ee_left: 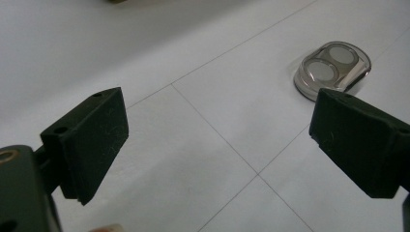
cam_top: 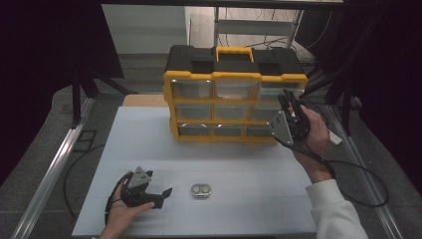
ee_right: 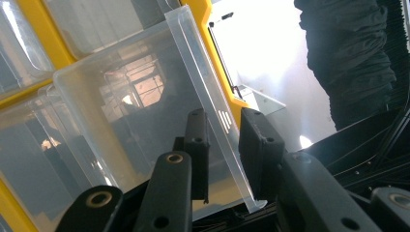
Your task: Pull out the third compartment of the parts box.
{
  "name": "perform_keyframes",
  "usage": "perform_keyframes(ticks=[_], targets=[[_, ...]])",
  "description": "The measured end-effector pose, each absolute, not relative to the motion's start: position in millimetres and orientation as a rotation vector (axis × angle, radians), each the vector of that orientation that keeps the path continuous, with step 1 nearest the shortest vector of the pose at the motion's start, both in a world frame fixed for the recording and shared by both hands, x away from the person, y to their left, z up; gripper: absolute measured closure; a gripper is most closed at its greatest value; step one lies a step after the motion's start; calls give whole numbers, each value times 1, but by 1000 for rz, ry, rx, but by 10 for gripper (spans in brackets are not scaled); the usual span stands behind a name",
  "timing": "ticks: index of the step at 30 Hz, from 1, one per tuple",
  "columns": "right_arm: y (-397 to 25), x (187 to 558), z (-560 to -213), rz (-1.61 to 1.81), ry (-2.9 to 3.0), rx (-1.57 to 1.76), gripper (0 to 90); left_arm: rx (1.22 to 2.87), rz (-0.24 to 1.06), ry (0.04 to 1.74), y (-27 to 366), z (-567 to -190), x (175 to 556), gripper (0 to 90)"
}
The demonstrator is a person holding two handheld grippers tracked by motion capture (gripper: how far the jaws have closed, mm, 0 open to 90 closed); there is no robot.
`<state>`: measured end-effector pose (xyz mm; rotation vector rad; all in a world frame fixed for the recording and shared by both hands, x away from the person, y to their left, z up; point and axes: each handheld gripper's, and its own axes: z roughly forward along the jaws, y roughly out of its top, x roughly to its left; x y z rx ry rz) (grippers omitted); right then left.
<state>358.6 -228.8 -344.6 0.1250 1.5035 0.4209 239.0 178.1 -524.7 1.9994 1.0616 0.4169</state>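
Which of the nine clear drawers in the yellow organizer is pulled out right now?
The top-right drawer: it sticks out from the organizer, with the right gripper clamped on its front edge. The other eight sit flush.

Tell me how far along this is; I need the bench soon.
Early. The right claw is shut on the clear drawer of the yellow organizer, partly pulled out. The left claw is open near the small metal case on the table. Loading appears left.

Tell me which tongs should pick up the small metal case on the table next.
Left, probably. The left tongs lie open on the table beside the metal case, jaws pointing toward it. The right tongs are shut on a clear drawer at the yellow organizer, far from the case.
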Motion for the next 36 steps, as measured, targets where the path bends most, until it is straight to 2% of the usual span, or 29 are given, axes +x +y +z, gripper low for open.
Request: perform_keyframes(ticks=[36], targets=[[-230,343,-349,424,1473,103,738,1993,416,1066,178,-525,240,72]])
